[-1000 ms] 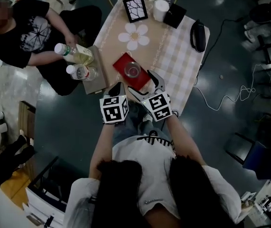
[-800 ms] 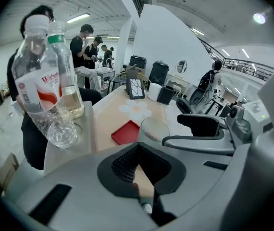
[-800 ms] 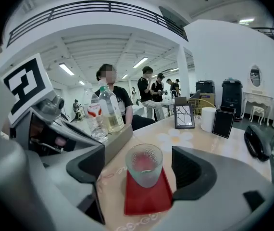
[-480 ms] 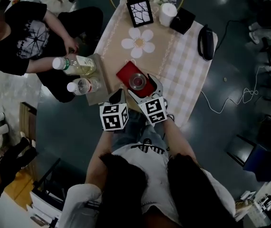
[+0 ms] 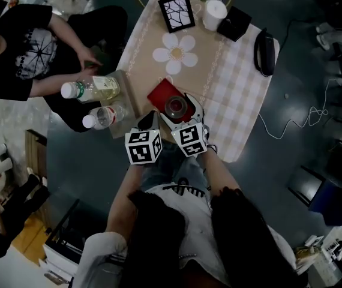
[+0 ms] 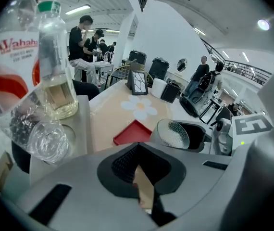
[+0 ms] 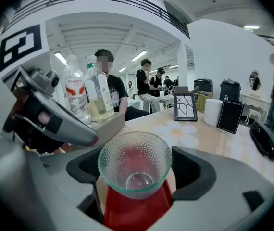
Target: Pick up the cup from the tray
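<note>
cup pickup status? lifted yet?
Done: the reach. The right gripper has the cup between its jaws, which appear closed on its sides. In hand: the grasp. The cup looks seated on the red tray, not yet lifted. Left: raise it clear of the tray. The left gripper is shut and empty.

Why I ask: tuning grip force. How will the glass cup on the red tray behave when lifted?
The glass cup looks rigid yet probably brittle, so squeeze gently. Its flared, dimpled wall might slip under side pressure. It seems empty, so likely light.
</note>
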